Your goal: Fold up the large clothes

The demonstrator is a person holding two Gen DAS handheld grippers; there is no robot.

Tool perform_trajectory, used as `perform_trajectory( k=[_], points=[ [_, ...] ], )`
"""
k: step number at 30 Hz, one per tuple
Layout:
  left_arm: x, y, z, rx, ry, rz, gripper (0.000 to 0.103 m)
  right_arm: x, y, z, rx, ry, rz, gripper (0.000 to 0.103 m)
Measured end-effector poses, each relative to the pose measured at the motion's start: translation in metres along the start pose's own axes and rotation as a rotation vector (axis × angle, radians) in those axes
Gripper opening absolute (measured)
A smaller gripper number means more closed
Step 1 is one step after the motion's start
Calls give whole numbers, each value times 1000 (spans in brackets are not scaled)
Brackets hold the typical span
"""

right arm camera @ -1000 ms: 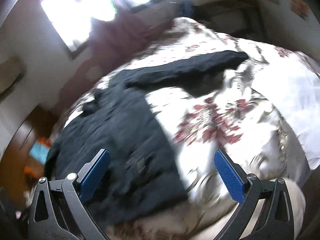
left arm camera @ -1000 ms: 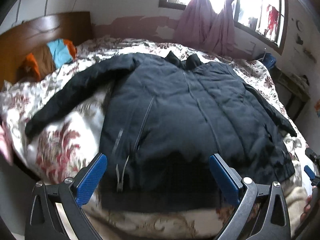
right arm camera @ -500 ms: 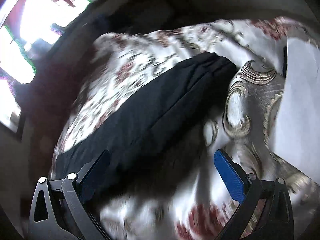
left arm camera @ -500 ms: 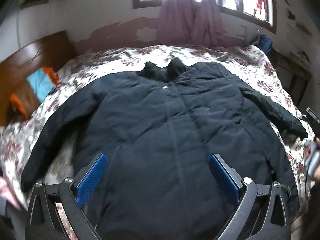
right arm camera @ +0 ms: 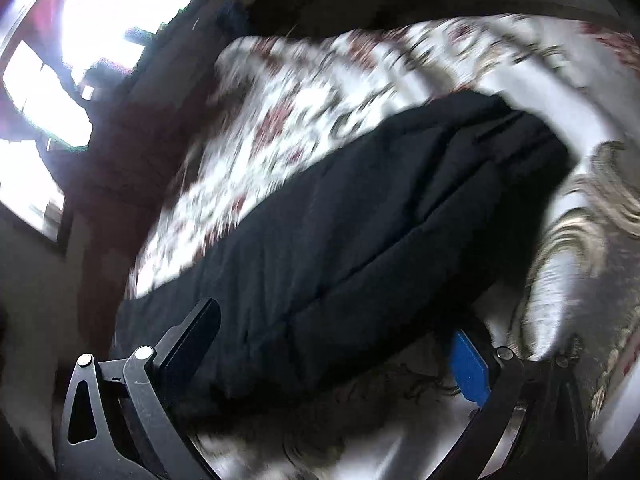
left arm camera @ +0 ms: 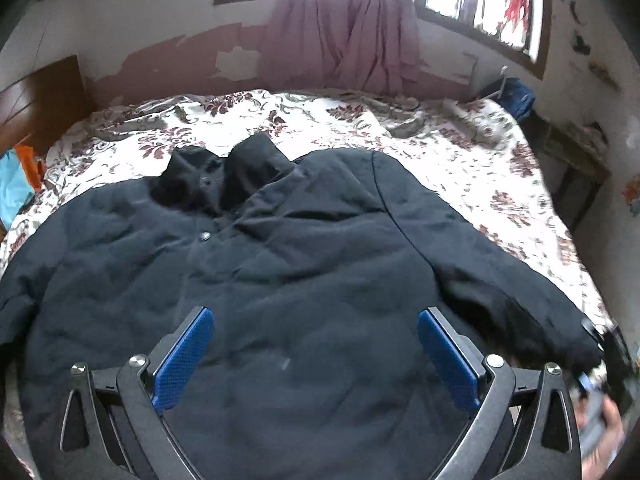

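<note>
A large dark navy padded jacket (left arm camera: 280, 280) lies spread front-up on the floral bedspread (left arm camera: 400, 128), collar toward the far wall. My left gripper (left arm camera: 314, 348) is open and hovers above the jacket's chest, holding nothing. Its right sleeve (left arm camera: 520, 304) runs to the lower right, where my other gripper shows blurred at the edge. In the right wrist view that sleeve (right arm camera: 380, 220) lies diagonally across the bedspread (right arm camera: 320, 92). My right gripper (right arm camera: 340, 344) is open, low over the sleeve, with the sleeve passing between its fingers.
A wooden headboard (left arm camera: 44, 96) and orange and blue cloth (left arm camera: 16, 176) are at the left. Pink curtains (left arm camera: 352, 28) hang under the window on the far wall. A dark stand (left arm camera: 576, 164) sits beside the bed at the right.
My left gripper has moved forward up the jacket from hem toward collar. My right gripper has swung away from the jacket body and come down close over the right sleeve.
</note>
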State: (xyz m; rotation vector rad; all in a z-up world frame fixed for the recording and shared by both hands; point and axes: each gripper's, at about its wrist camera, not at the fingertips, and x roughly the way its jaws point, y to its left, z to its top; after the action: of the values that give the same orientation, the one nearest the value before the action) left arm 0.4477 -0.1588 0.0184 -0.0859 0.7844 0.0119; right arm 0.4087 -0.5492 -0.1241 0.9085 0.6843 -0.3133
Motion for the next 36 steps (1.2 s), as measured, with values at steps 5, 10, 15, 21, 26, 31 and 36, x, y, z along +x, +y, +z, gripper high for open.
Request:
perform_trajectory(
  k=[5,10,15,21,26,31,36],
  points=[
    [47,-51,17,103,-12,28,103,-4,-18,1,105,-56,99,94],
    [86,-91,17,198,21,93,103,-3,-38,1,215,-77,142,73],
    [104,-105,3,260,38,180,103,4,-44,2,231,-76,91,31],
    [111,-106,3,264,64,174,103,-9,-36,2,174,-114,81,16],
    [95,-89,9,203,66,88,103,-28,-14,5,57,-183,54,15],
    [56,-64,8,185,30,-2,103,-56,20,-1,-109,-280,28,13],
    [18,-16,8,128,35,-60,103,-90,68,-25,-297,-364,10,11]
  ],
)
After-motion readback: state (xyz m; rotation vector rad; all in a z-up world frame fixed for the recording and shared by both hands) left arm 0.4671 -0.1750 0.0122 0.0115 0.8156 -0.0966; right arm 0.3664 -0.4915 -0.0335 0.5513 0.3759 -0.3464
